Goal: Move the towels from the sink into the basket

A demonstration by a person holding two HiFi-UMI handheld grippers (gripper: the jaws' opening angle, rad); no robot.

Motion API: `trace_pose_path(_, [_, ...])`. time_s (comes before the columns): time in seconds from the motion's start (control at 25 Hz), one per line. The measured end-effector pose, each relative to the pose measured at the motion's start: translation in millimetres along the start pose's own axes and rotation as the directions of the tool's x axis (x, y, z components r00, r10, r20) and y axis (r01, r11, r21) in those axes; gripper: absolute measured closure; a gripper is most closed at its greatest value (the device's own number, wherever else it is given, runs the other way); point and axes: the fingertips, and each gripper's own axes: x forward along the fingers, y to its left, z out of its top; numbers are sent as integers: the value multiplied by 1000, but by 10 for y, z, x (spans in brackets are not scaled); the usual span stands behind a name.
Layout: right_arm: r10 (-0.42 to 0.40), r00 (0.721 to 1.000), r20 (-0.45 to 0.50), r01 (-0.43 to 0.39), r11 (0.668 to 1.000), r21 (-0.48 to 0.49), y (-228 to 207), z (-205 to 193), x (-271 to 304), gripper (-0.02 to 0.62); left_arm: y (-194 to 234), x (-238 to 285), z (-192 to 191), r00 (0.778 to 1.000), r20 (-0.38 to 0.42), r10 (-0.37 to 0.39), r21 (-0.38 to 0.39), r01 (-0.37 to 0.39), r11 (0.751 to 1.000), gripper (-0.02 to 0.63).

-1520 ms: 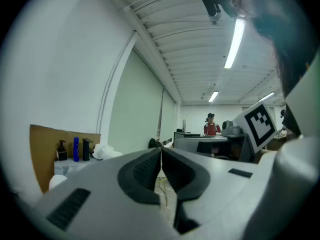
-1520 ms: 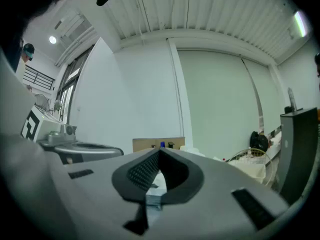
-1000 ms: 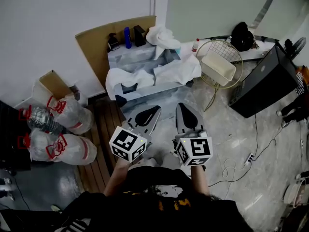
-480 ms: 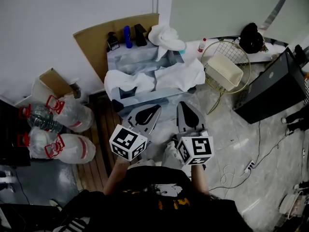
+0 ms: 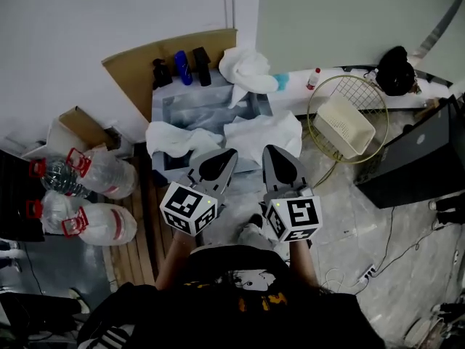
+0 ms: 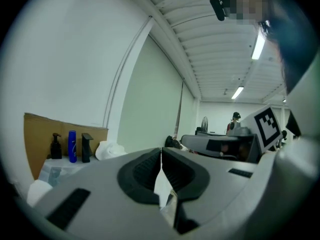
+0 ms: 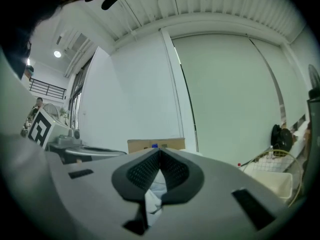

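- The left gripper (image 5: 227,156), grey and carrying a marker cube, is being held level at the near side of the grey rectangular sink (image 5: 203,107). Its jaws are being pressed together on nothing.
- The right gripper (image 5: 272,155) is being held just beside it on the right. Its jaws are likewise clenched and empty.
- Three crumpled white cloth towels are being carried by the sink. The left towel (image 5: 178,138) is being draped over the near left rim and the right towel (image 5: 263,131) over the near right rim. The far towel (image 5: 247,65) is being heaped at the far right corner.
- The gripper tips are being pointed at the two near towels; whether they are touching cannot be told.
- The round gold wire basket (image 5: 347,86) is being occupied by a cream rectangular plastic tub (image 5: 347,126), on the floor to the right of the sink.
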Motion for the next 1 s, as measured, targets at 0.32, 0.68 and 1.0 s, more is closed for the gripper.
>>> trace_pose_path(0.32, [83,997,-5,-82,996,37,-598,38,323,589,13,616,69,997,-30,70,16,-70,997,595])
trace_pose_path(0.68, [132,991,-23,-130,989,74,-839,-33,472,589,31,850,5,991,-68,118,13,-118,993,595])
trace_pose_path(1.0, [134,990,-38,-131,989,74,-862,-104,571,589,120,877,-42,987,-97,125,22,-123,992,596])
